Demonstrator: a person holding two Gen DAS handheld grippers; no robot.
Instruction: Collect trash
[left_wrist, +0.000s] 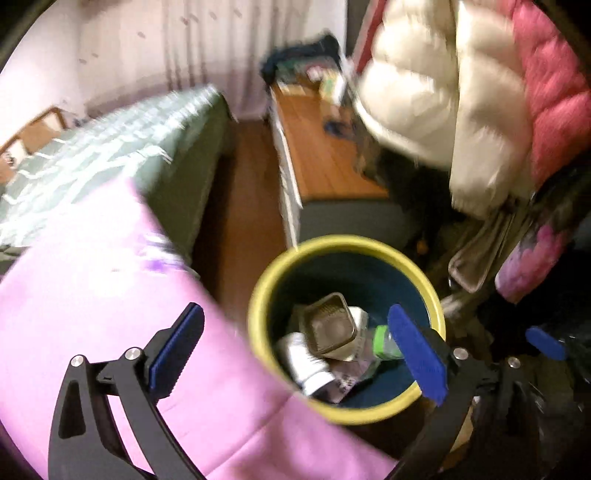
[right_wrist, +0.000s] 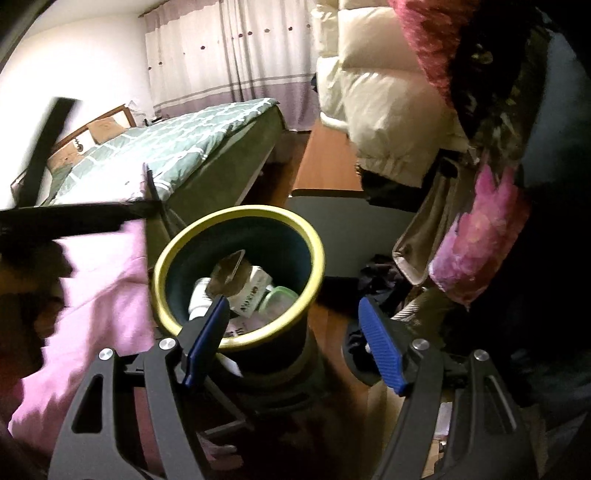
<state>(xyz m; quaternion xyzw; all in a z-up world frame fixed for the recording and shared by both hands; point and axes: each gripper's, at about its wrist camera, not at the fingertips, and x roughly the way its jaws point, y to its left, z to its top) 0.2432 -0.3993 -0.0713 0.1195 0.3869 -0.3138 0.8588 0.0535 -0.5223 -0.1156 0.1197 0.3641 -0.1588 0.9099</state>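
Observation:
A round bin with a yellow rim and a dark blue inside stands on the floor. In it lie a brown square plastic tub, a white bottle, a green-capped bottle and printed paper. My left gripper hangs over the bin, open wide, with nothing between its blue pads. In the right wrist view the same bin's rim sits just ahead and left. My right gripper stands open and empty beside the bin, its left pad over the near rim.
A pink cloth lies left of the bin. Behind it is a bed with a green patterned cover. A wooden-topped cabinet stands behind the bin. A cream puffer jacket and a pink coat hang at the right.

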